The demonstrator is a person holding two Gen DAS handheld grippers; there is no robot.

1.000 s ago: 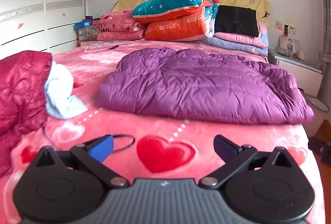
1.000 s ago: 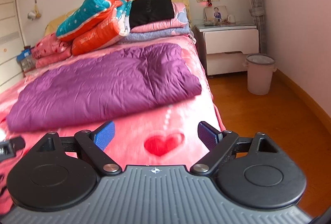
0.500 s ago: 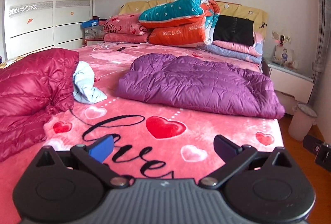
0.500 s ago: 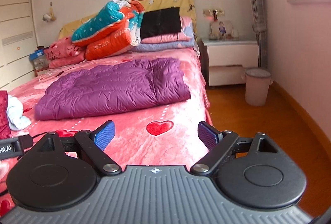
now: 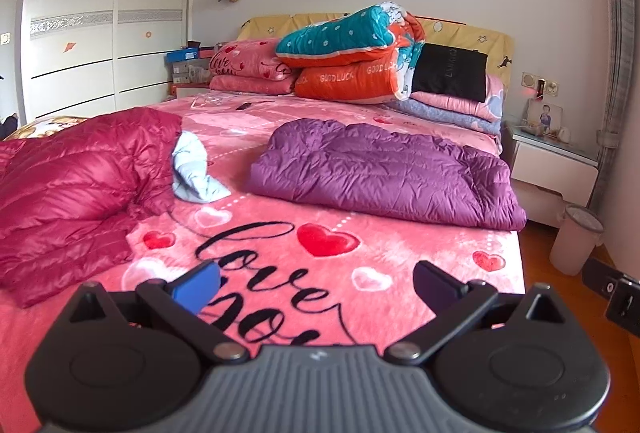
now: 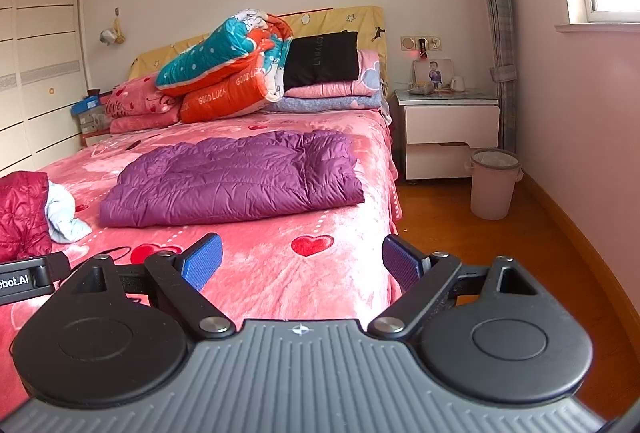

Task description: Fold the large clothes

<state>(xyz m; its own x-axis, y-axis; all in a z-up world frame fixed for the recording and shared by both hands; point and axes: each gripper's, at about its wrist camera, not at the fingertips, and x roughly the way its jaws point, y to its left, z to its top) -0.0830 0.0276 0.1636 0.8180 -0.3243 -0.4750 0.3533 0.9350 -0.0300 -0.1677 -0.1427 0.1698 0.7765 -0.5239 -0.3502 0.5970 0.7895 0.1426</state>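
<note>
Covering bed (image 5: 400, 265): pink heart blanket; folded purple jacket (image 5: 384, 173) atop; both jaws wide, empty.

folded jacket (image 5: 384, 173) mid-bed | second jacket (image 5: 76, 185) to its left | quilt stack (image 5: 352, 61) behind | nightstand (image 6: 452, 129) right of bed

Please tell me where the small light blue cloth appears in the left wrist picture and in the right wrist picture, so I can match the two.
Left wrist: the light blue cloth lies left of centre, against the red down jacket.
Right wrist: the same cloth is at the far left edge, again beside the red jacket.
Shared landmark: the folded purple down jacket, to the right of the cloth in both.
</note>
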